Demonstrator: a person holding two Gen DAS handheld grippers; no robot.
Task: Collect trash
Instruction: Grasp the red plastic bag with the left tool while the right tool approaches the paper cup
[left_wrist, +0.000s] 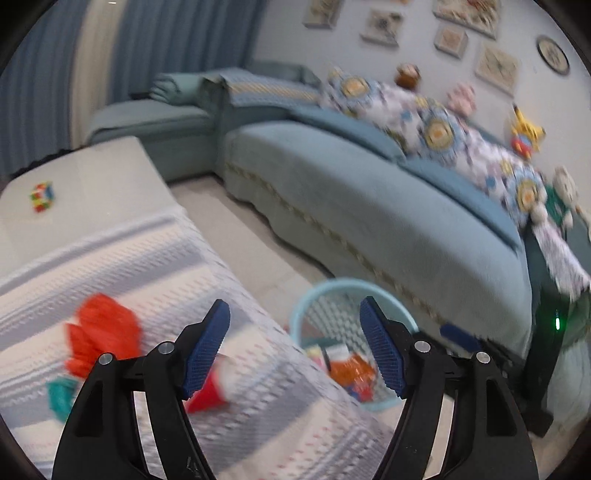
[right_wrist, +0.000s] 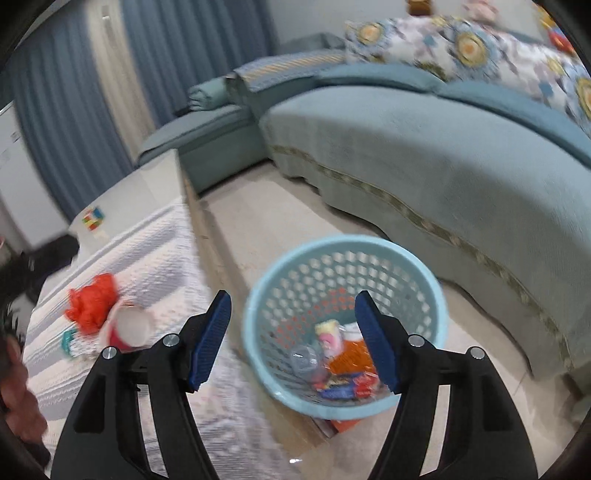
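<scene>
1. We find the right gripper (right_wrist: 291, 339) above the light-blue basket (right_wrist: 258, 354), its jaws spread apart with nothing between them.
2. The basket stands on the floor between the table and the teal sofa (right_wrist: 443, 177); inside lie an orange wrapper (right_wrist: 349, 360), a clear crumpled plastic piece (right_wrist: 304, 360) and other packets (details blurred).
3. The left gripper (left_wrist: 295, 347) hangs over the table's edge — jaws released, gripping nothing.
4. Trash remaining on the striped white cloth (left_wrist: 129, 258): a crumpled red-orange bag (left_wrist: 105, 332), a red paper cup (right_wrist: 127, 328) lying on its side just beside the bag, and a small teal scrap (left_wrist: 61, 397) near both.
5. A coloured puzzle cube (left_wrist: 42, 196) sits on the bare tabletop beyond the cloth — well apart from the trash.
6. Part of a hand (right_wrist: 18, 398) shows at the left edge of the right wrist view.
</scene>
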